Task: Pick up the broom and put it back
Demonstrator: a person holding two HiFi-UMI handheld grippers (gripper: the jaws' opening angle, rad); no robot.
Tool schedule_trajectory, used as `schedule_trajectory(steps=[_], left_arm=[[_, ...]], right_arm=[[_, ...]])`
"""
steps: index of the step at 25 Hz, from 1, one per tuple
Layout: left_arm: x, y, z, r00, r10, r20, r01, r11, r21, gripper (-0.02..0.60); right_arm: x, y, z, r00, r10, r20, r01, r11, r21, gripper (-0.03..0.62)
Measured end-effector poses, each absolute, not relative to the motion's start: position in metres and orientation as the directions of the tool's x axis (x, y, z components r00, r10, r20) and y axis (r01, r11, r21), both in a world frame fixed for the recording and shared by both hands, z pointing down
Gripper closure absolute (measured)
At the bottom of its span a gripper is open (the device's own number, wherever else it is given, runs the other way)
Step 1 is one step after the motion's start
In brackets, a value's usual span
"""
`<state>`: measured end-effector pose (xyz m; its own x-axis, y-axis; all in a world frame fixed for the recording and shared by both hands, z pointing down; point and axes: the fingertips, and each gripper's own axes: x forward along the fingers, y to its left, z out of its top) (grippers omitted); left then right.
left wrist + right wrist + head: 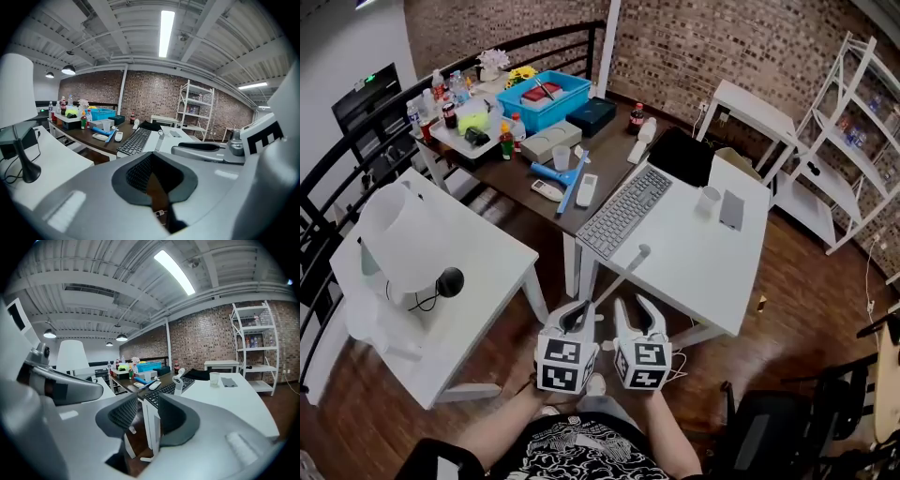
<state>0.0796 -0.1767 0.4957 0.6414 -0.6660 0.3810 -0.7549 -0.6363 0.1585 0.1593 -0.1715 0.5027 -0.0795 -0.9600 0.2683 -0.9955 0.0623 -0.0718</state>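
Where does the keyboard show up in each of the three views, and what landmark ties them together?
Head view: keyboard near the centre.
Left gripper view: keyboard slightly left of and below centre.
Right gripper view: keyboard slightly right of and below centre.
Shared landmark: blue bin, up and left of the keyboard in each.

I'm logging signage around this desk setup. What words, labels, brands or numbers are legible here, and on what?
Nothing can be read.
bottles, labels: too small.
red-labelled bottle: too small.
keyboard, key legends: too small.
remote, buttons: too small.
shirt, white print: blurred, unreadable.
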Motion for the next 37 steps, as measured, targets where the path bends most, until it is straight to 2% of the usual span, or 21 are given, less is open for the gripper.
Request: schedule_trajectory(steps=[9, 20, 37], left_arm=[[0.056, -0.151, 0.478, 0.669, -0.674, 0.313, -0.737, -0.656, 0.163, 0.577], [0.035, -0.134, 0.473, 0.685, -0.669, 0.288, -0.724, -0.671, 0.161, 0.575], [0.029, -0.128, 0.468, 0.689, -0.669, 0.279, -0.719, -0.678, 0.153, 0.577]], right_arm=[[0.119, -0.132, 0.47, -0.057, -0.977, 0.205, -0.998, 0.048, -0.048, 0.592], [0.087, -0.113, 0.461, -0.06, -0.981, 0.186, -0.998, 0.052, -0.043, 0.592], [0.082, -0.107, 0.458, -0.055, -0.982, 0.182, -0.998, 0.049, -0.041, 0.592]])
